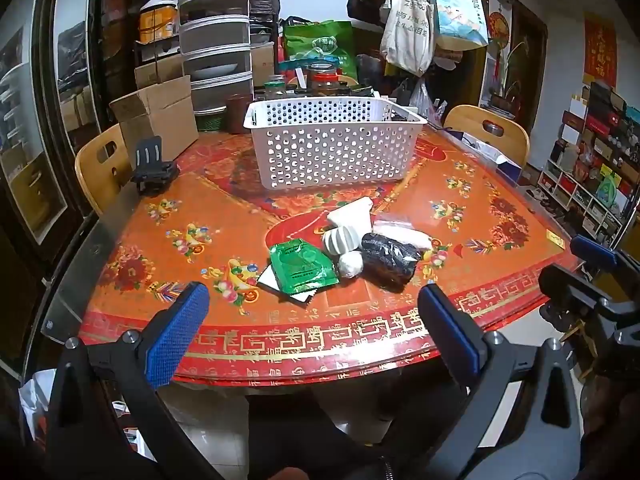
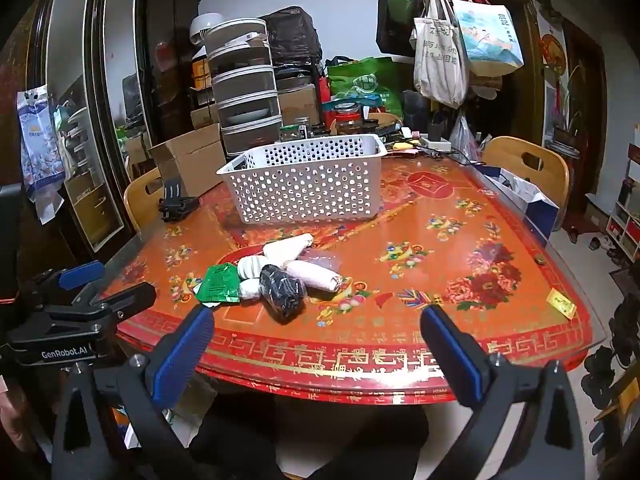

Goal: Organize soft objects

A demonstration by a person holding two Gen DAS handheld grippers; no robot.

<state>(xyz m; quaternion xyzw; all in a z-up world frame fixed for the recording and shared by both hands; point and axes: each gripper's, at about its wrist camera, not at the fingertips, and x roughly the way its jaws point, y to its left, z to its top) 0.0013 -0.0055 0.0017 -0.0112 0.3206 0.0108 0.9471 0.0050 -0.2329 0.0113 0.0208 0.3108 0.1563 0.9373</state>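
Both grippers hung at the near edge of the table (image 1: 520,216), angled down toward it. Left gripper (image 1: 312,304): jaws spread wide, released, nothing between the blue pads (image 1: 176,336). Right gripper (image 2: 318,324): same, jaws fully apart and empty; it also showed at the right edge of the left wrist view, and the left one at the left edge of the right wrist view.

Just beyond the jaws, near the table's middle, lay a tight cluster of soft items, all touching or overlapping. Green foil packet (image 1: 302,266) at the cluster's left, lying flat on a white card. Beside it a small white ball (image 1: 350,264) and a white ribbed bundle (image 1: 340,240). Black roll in clear wrap (image 1: 390,260) on the near right. Pale roll in a clear bag (image 1: 404,236) behind it. White cone-shaped bundle (image 1: 352,214) at the far side.

Farther back stood a white perforated basket (image 1: 336,152), upright, apart from the cluster; its contents could not be made out. Black clamp stand (image 1: 154,168) at the table's left edge. Cardboard box (image 1: 160,112), stacked containers and jars crowded behind the basket.
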